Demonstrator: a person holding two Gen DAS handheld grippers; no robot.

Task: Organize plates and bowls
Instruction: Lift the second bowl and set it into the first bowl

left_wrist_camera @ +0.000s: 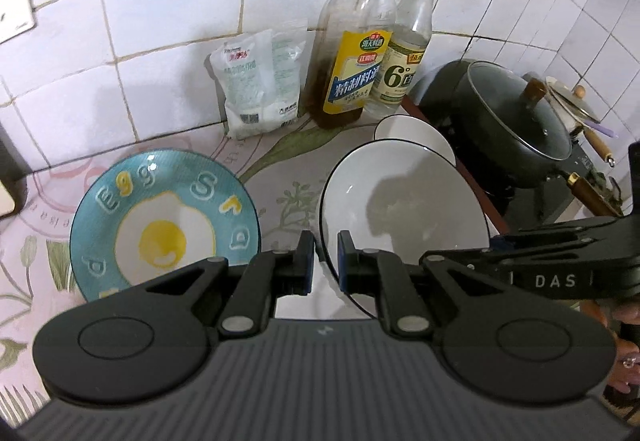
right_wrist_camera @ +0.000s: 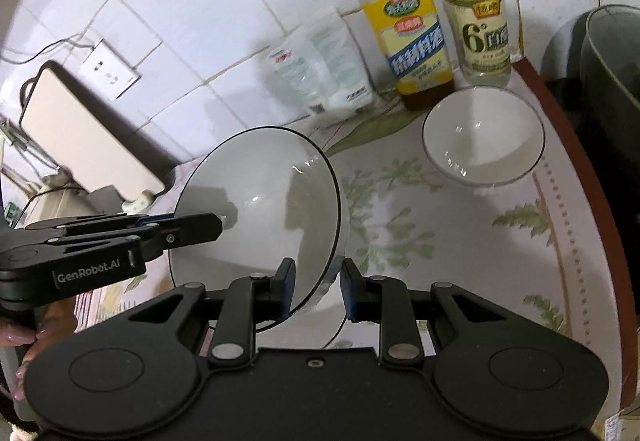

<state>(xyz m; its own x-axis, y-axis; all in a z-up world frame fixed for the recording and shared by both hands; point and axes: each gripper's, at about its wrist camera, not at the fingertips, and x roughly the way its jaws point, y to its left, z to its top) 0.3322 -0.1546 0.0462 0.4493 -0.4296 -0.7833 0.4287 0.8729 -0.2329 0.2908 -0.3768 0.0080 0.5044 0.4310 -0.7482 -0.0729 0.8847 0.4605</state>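
Tiled walls back a flowered counter [right_wrist_camera: 460, 241]; both grippers, left [left_wrist_camera: 324, 261] and right [right_wrist_camera: 316, 289], jaws parted, straddle the tilted white bowl's [right_wrist_camera: 256, 201] rim, bottles [right_wrist_camera: 404, 17] behind.

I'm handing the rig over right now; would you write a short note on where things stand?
Left gripper: narrowed around the near rim of the large white bowl; I cannot tell whether it is clamped.
Right gripper: straddles the same bowl's rim, with a gap showing beside it, so it is not gripping.
Small white bowl: stands alone near the bottles.
Blue egg plate: lies flat on the table, left of the large bowl.
Done: nothing stacked that I can see.
Left: probably nest the bowls and group them with the plate.
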